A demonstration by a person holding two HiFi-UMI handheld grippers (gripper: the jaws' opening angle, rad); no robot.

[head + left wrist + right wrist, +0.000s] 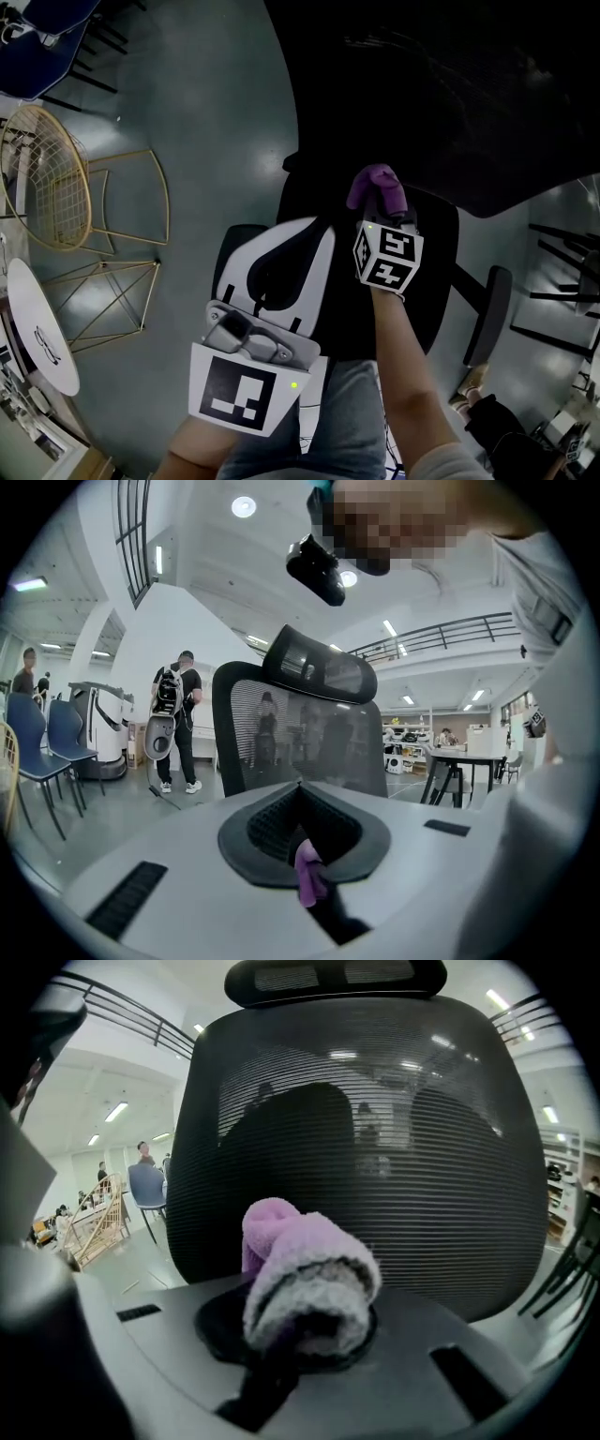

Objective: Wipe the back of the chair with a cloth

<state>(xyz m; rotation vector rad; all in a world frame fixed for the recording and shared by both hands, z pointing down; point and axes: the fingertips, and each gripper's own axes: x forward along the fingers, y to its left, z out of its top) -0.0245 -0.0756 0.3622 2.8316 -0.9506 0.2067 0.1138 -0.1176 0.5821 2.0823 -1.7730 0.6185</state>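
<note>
now the right gripper (pixel 305 1340) is pinching the fluffy purple cloth (pixel 309 1269), and the black mesh chair back (pixel 394 1138) stands straight ahead of it (very near).

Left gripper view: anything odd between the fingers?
A small purple scrap sits pinched between the fingers of the left gripper, while the purple cloth itself is bunched in the right gripper facing the chair back. Odd for the non-wiping gripper; its origin isn't visible.

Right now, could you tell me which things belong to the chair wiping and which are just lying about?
Job: purple cloth in right gripper; black mesh chair back; left gripper, shut on purple scrap.
Lying about: gold wire chair; round white table; blue chairs.
</note>
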